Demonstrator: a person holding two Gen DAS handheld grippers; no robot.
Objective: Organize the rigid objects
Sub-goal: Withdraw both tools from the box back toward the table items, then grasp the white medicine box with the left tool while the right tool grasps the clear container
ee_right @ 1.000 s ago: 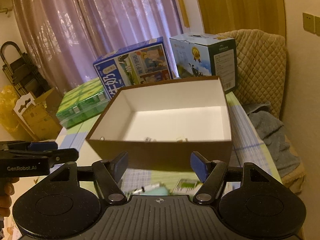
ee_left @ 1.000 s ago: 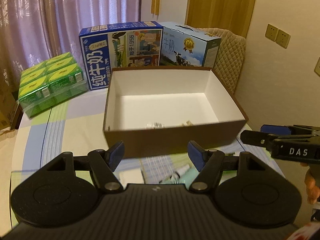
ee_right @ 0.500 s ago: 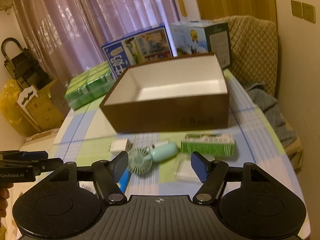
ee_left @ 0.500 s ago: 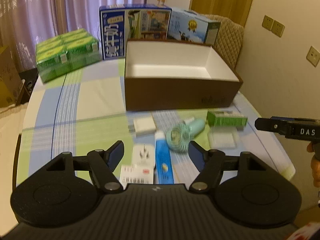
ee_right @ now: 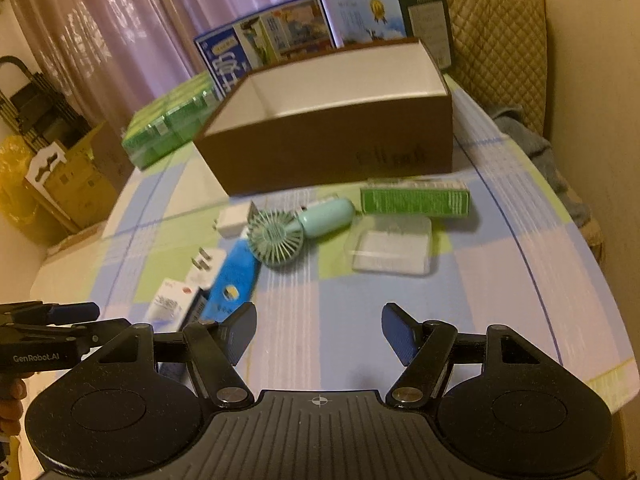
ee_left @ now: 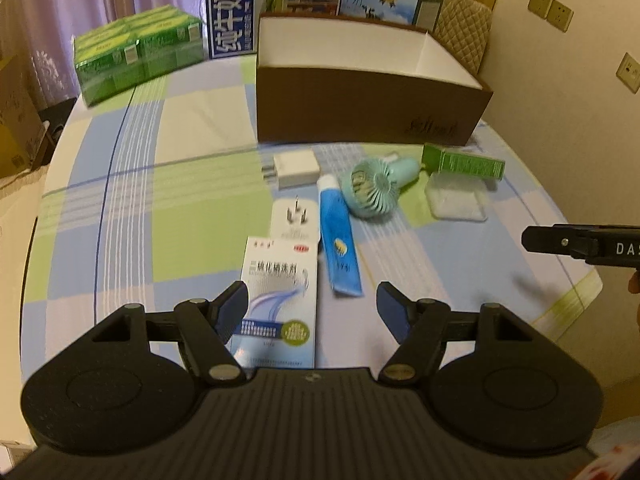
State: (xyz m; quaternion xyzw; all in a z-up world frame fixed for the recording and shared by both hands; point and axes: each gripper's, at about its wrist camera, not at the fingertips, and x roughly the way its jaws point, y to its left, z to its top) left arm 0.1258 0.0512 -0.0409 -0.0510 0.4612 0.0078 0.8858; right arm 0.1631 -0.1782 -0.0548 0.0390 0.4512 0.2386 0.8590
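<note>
Seven loose items lie on the tabletop before one brown box: two plug adapters, one blue tube, one mint fan, one clear case, two cartons. Left claw and right claw both gape, holding nothing.

Matt brown cardboard box, white inside; glossy blue tube; woven checked tablecloth; clear plastic case.

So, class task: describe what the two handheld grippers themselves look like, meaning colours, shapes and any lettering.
The left gripper and right gripper are alike: matte black ribbed bodies, round discs at each side, silver pivot screws and blue finger pads. Seen side-on, one body reads "GenRobot.AI", the other "DAS".
</note>
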